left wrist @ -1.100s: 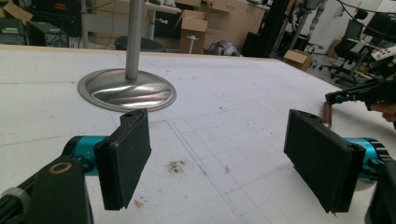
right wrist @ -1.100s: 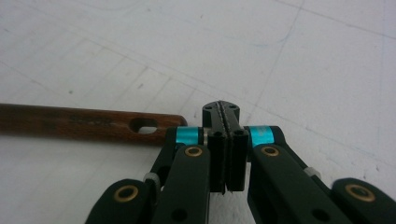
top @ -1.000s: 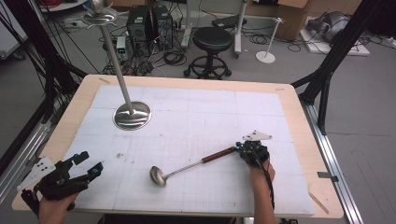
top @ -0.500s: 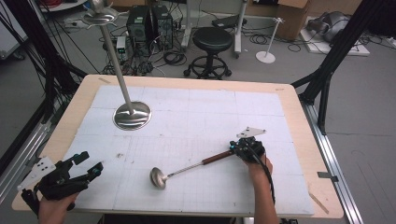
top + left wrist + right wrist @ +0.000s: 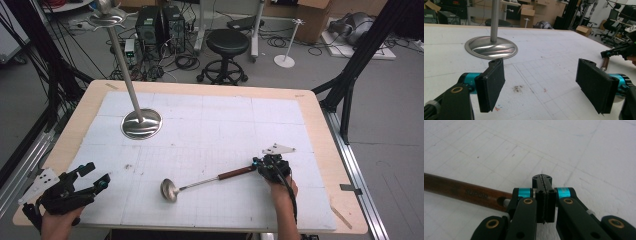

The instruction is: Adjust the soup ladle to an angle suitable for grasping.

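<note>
Right gripper jaws pressed together, empty, beside brown wooden handle of steel ladle (handle end just touching). Left gripper jaws wide apart, holding nothing.

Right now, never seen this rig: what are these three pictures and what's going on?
No robot arm here: a person holds a hand-operated two-jaw gripper in each hand at a wooden table with a white gridded mat.

The high view looks down from above the person's side. The other two come from cameras riding on each gripper, looking along its black jaws.

On the mat: a long metal ladle with a brown wooden handle lying flat, and a shiny metal stand with a round base and tall pole.

The left gripper has its jaws wide apart with nothing between them, near the table's front corner. The right gripper is shut, pads pressed together, lying right beside the handle's end, not clamped on it; whether it touches the handle is unclear.
</note>
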Demonstrator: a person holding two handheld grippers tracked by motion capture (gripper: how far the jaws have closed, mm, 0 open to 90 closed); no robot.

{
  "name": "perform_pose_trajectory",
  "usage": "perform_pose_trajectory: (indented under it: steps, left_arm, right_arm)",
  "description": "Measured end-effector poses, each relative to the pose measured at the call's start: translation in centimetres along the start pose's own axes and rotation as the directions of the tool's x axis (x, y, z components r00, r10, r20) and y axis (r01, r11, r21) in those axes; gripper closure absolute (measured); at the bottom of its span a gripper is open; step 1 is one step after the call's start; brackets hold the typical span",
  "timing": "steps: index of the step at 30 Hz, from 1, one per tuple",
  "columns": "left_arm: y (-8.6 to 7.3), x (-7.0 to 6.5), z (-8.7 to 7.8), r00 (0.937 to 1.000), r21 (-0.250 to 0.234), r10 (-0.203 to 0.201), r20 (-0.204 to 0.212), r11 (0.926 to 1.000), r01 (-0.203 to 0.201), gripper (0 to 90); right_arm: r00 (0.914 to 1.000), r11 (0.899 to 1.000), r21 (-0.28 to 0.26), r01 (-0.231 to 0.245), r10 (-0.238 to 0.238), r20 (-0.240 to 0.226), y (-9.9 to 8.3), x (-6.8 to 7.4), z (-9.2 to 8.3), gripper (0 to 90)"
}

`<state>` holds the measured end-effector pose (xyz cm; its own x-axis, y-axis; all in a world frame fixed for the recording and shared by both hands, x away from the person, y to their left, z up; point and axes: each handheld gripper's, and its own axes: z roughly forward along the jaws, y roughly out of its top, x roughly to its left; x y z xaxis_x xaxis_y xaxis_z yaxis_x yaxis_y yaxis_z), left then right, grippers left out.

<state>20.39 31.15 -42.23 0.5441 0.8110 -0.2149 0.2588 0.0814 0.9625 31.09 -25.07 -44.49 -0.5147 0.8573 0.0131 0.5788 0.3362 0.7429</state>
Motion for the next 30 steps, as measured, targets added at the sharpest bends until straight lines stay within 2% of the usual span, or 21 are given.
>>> perform_pose_trajectory:
  steps: [2,6,12,19,30]
  left_arm:
    - [0.0,0.0,0.0,1.0,0.0,0.0,0.0,1.0,0.0,23.5]
    - [0.0,0.0,0.0,1.0,0.001,0.001,0.0,1.0,-0.001,23.5]
    - [0.0,-0.1,0.0,1.0,0.001,0.003,0.002,1.0,-0.003,23.6]
    - [0.0,-0.1,0.1,1.0,0.0,0.001,0.001,1.0,-0.001,23.6]
    - [0.0,0.0,0.0,1.0,-0.003,-0.002,-0.001,1.0,0.002,23.6]
  right_arm:
    - [0.9992,0.999,-0.011,-0.038,0.038,0.006,-0.5,-0.3,-0.3,90.0]
    - [0.9968,0.996,-0.043,-0.079,0.079,0.004,-1.0,-0.6,-1.0,90.0]
    - [0.9977,0.997,-0.03,-0.065,0.065,-0.019,-1.2,0.0,-1.0,90.0]
    - [0.9988,0.999,-0.024,-0.047,0.046,-0.019,-1.2,0.2,-0.9,90.0]
    - [0.9985,1.0,-0.015,-0.022,0.021,-0.051,-0.5,1.5,-0.2,90.0]
